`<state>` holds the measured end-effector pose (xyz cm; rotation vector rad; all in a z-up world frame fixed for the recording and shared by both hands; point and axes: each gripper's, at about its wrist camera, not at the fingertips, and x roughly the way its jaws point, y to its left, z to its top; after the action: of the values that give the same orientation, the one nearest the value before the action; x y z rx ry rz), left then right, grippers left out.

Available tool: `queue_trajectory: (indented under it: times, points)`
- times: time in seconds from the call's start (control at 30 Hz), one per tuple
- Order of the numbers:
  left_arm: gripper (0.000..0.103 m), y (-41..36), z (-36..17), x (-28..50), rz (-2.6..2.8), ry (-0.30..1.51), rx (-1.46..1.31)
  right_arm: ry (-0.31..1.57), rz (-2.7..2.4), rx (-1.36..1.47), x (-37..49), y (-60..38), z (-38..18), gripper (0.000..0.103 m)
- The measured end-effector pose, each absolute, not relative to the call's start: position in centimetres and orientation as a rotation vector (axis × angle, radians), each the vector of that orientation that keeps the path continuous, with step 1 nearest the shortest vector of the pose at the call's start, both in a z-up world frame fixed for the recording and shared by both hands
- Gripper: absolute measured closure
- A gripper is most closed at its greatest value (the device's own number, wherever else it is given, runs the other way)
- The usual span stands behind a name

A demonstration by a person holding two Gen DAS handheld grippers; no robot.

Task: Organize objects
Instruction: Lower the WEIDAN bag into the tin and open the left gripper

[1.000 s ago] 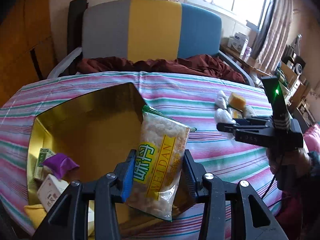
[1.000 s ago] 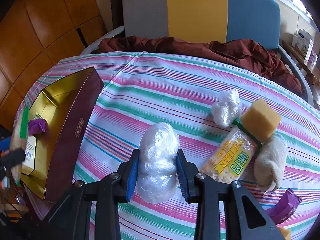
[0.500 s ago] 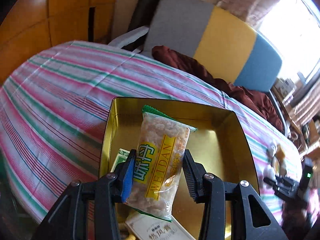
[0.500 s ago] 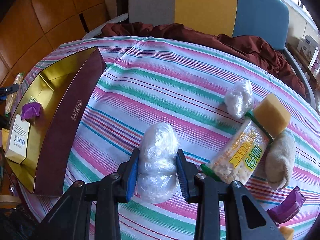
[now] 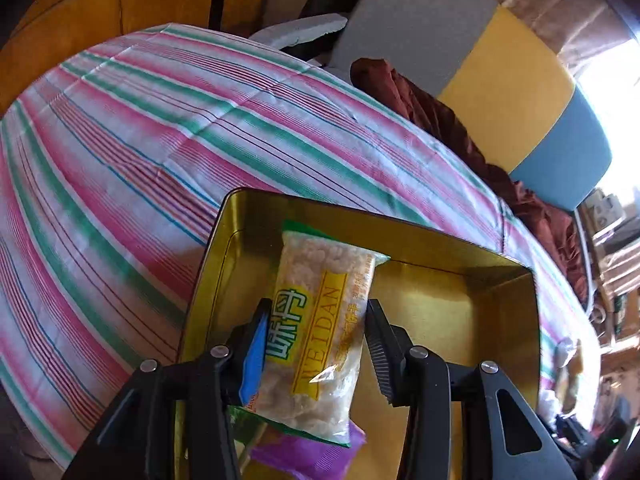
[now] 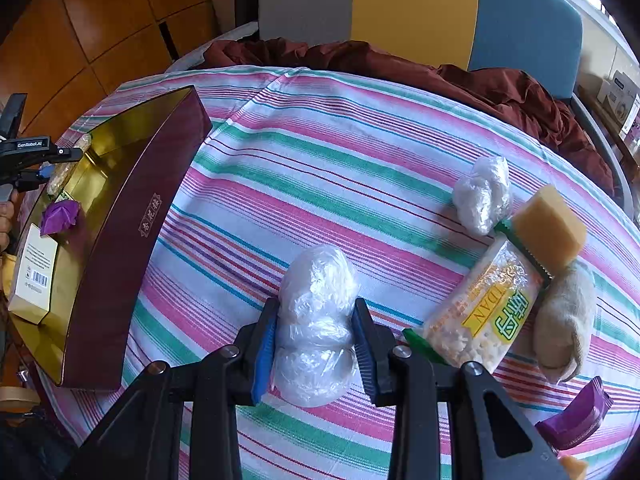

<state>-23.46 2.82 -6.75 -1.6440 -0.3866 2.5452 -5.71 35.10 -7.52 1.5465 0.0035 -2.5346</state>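
My left gripper (image 5: 316, 344) is shut on a Weidan snack packet (image 5: 320, 328) and holds it over the gold inside of the maroon box (image 5: 440, 312). A purple wrapper (image 5: 308, 456) lies in the box below the packet. My right gripper (image 6: 314, 344) is shut on a clear plastic bundle (image 6: 316, 320) above the striped cloth (image 6: 320, 168). In the right wrist view the box (image 6: 132, 232) stands at the left, holding a white carton (image 6: 34, 272) and a purple wrapper (image 6: 60, 216); the left gripper (image 6: 44, 156) shows over its far end.
On the cloth to the right lie a second Weidan packet (image 6: 484, 312), a small plastic bundle (image 6: 482, 194), a yellow sponge (image 6: 550, 228), a beige cloth (image 6: 564, 320) and a purple wrapper (image 6: 576, 420). A chair (image 6: 416, 8) with a maroon blanket (image 6: 500, 84) stands behind the table.
My left gripper has carried the snack packet from beside the box to over its gold inside. My right gripper keeps the plastic bundle and has drifted slightly towards the box.
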Motion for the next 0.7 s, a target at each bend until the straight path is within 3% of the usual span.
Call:
queue_trajectory:
  times: [0.33,0.47,0.7]
  points:
    - [0.055,2.8,-4.1,-20.1,2.664,-0.258,-1.494,0.015,-2.534,1.549,-5.8,35.1,-7.9,0.068]
    - [0.046,2.4,-2.3,-17.0,2.720,-0.209,-1.391,0.019,-2.538,1.550,-5.9,35.0,-8.0,0.068]
    - [0.045,2.0,-0.9,-11.4,2.747,-0.108,-1.283,0.043,-2.558,1.573,-5.8,34.6,-8.0,0.068]
